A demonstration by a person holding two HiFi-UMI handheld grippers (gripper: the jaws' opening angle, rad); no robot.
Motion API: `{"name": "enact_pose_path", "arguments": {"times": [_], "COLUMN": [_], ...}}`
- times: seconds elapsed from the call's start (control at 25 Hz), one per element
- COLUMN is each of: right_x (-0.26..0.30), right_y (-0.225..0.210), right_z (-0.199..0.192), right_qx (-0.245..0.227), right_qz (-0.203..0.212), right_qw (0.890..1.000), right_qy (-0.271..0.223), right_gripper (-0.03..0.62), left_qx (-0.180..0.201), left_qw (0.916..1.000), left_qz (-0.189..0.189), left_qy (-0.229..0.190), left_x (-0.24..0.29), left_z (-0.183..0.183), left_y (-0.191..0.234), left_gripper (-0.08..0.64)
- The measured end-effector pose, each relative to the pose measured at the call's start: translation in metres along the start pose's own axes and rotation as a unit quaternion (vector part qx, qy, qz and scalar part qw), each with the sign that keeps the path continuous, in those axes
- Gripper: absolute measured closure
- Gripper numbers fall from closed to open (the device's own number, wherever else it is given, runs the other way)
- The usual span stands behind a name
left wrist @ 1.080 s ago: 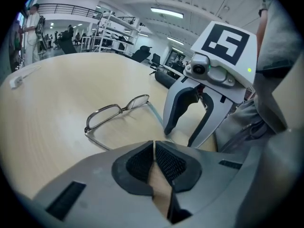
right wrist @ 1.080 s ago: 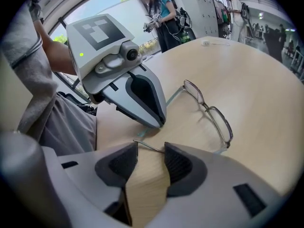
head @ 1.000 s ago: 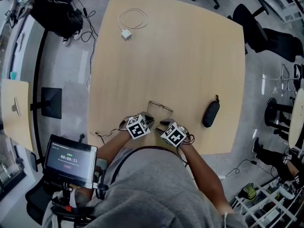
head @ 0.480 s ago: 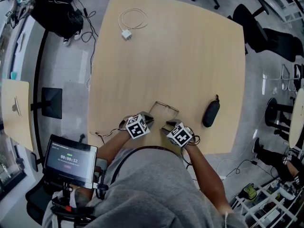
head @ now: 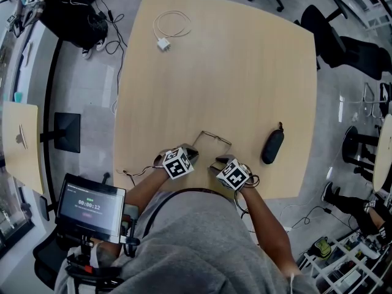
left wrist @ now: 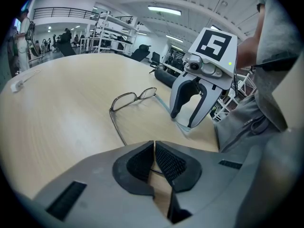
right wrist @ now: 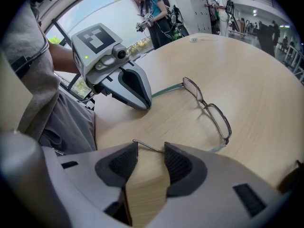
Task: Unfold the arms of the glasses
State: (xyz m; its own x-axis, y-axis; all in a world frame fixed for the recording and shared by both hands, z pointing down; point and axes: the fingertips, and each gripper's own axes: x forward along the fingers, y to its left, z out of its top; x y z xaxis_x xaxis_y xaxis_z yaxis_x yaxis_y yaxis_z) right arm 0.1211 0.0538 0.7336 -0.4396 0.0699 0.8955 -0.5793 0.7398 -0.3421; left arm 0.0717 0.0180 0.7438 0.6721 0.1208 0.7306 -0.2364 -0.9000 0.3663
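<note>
**Q:** Tool state, nearest first?

**A:** Left gripper (left wrist: pixel 154 146): jaws pinched together on the thin wire end of one arm of the glasses (left wrist: pixel 133 98). Right gripper (right wrist: pixel 151 148): jaws apart. The end of the other arm lies across the gap at their tips and is not clamped.

**Q:** Position of the glasses?

**A:** On the table (head: pixel 233 72), near its front edge and just beyond both grippers. The lens frame is on the far side, and one arm runs back toward each gripper. Both arms look swung out from the frame, so I judge the unfolding is nearly complete.

**Q:** How to finish the step well?

**A:** My judgement:
- Use a light pinch on the left, since the wire is thin and would bend easily.
- Move the right-hand arm only about its hinge, outward to its stop and no further.
- Do not pull the two arms apart against each other, which loads the frame.
- Release low so the glasses settle without tipping.

**Q:** Containers?

**A:** One, a dark glasses case (head: pixel 272 144), lying to the right of the glasses and apart from them. It appears closed, so its contents cannot be seen. Farther off, a white charging cable (head: pixel 166 29) lies coiled near the far edge.
</note>
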Motion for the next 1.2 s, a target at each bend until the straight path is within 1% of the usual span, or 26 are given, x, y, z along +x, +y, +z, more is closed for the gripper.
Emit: {"name": "enact_pose_path", "arguments": {"times": [0.12,0.36,0.68,0.96,1.2], "right_x": [-0.002,-0.003,-0.001,-0.003,-0.007], "right_y": [0.0,0.004,0.008,0.012,0.013], "right_z": [-0.004,-0.004,-0.023,-0.033,-0.038], "right_qx": [0.003,0.005,-0.015,-0.01,0.0], "right_qz": [0.001,0.007,0.011,0.016,0.021], "right_qw": [1.0,1.0,0.999,0.999,0.999], "right_qy": [0.005,-0.002,0.032,0.044,0.042], "right_gripper": [0.416,0.416,0.416,0.416,0.416], "left_qx": [-0.001,-0.001,-0.003,-0.008,-0.008], "left_qw": [1.0,1.0,1.0,1.0,1.0], "left_qz": [0.001,0.002,0.003,0.005,0.005], "left_qy": [-0.001,0.001,0.0,-0.001,-0.001], "left_x": [0.0,-0.001,-0.002,-0.002,-0.002], "left_z": [0.001,-0.001,0.0,0.0,0.001], "left_y": [0.0,-0.001,-0.001,0.0,0.0], "left_gripper": [0.552,0.552,0.552,0.552,0.552]}}
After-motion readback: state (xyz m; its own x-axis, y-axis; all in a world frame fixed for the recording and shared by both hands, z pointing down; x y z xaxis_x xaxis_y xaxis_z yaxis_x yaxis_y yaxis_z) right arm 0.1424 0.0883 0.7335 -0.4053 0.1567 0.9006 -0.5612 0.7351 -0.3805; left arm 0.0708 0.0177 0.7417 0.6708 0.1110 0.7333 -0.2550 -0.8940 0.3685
